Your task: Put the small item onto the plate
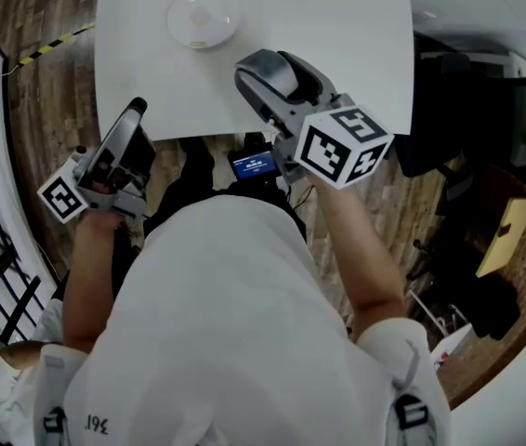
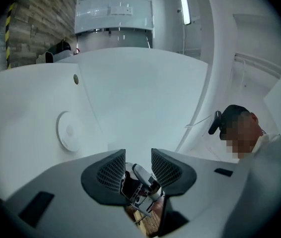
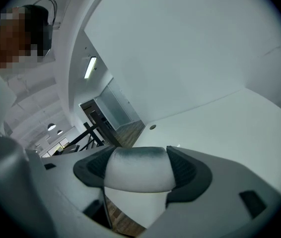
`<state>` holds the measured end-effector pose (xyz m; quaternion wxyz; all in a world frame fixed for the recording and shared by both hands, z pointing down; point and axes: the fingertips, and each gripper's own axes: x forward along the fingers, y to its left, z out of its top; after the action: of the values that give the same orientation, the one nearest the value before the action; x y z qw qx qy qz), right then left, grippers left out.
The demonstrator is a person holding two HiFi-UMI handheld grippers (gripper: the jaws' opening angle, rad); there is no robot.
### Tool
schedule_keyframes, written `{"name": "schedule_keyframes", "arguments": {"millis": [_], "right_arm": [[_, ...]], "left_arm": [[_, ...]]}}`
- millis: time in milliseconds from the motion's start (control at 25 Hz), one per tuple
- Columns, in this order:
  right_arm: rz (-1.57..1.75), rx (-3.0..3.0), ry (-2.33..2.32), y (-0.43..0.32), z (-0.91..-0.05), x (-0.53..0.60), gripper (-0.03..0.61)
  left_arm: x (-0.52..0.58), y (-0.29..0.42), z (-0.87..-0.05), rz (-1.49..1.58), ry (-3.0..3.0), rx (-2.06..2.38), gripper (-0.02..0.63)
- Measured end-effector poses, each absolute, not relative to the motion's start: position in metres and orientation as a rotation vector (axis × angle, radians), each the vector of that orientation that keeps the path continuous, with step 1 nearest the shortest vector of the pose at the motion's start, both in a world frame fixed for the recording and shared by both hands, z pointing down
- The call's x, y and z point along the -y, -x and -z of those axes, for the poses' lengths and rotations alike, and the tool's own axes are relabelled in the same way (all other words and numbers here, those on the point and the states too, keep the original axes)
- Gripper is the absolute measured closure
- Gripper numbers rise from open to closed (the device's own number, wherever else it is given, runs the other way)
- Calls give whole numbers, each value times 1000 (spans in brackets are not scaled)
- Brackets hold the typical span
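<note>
Closest under the head view, white shirt (image 1: 244,342) across a person's back and shoulders. At the near left corner of the white rectangular worktop (image 1: 356,54), left hand-held gripper (image 1: 137,110), its body out over wooden floor (image 1: 49,82). Over the worktop's near edge, right hand-held gripper (image 1: 261,71), well short of the round white plate (image 1: 203,19) lying toward the far side. From the left gripper view, jaws of the left hand-held gripper (image 2: 138,165) a little apart with nothing gripped between them; plate (image 2: 68,131) flat on the worktop (image 2: 145,98), ahead and to the left. From the right gripper view, jaws of the right hand-held gripper (image 3: 138,158) closed against both sides of a small pale rounded item (image 3: 138,175) with a grey-shaded top, held above the worktop (image 3: 230,128) and not on the plate.
</note>
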<state>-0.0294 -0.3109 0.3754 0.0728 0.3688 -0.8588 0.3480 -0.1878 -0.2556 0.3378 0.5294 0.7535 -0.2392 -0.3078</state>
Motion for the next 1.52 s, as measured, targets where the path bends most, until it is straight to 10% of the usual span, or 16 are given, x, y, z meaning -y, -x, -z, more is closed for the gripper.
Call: {"name": "schedule_keyframes", "arguments": {"millis": [1520], "right_arm": [[-325,2201,-905,158,-535,444,270]], "left_arm": [[288,215,-420,541,-1726,541,463]]}}
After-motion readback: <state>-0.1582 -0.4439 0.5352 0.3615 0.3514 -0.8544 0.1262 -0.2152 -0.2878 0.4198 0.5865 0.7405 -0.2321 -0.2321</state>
